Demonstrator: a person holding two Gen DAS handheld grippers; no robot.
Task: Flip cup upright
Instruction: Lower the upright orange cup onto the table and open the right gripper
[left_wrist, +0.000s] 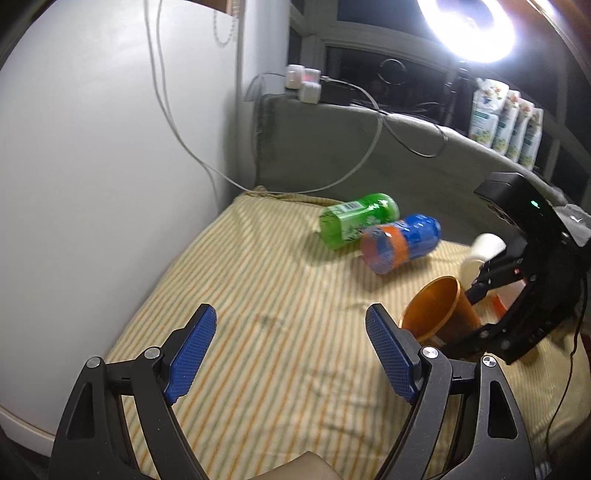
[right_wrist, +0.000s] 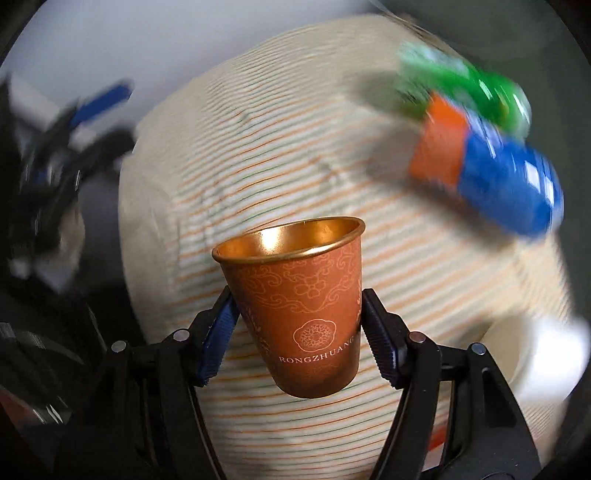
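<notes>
An orange paper cup (right_wrist: 303, 306) with a gold inside and the word RONGZHUANG sits between the blue pads of my right gripper (right_wrist: 295, 328), which is shut on its sides. The cup is held above the striped cloth (right_wrist: 277, 166) with its mouth up and tilted slightly away. In the left wrist view the cup (left_wrist: 436, 314) shows at the right, mouth towards the camera, gripped by the right gripper (left_wrist: 476, 295). My left gripper (left_wrist: 291, 354) is open and empty above the cloth (left_wrist: 258, 295).
A green bottle (left_wrist: 354, 221) and a blue-and-orange bottle (left_wrist: 402, 243) lie on their sides at the far end of the cloth. A white object (left_wrist: 480, 254) lies behind the cup. A white wall (left_wrist: 92, 166) is at the left; cables and a ledge run behind.
</notes>
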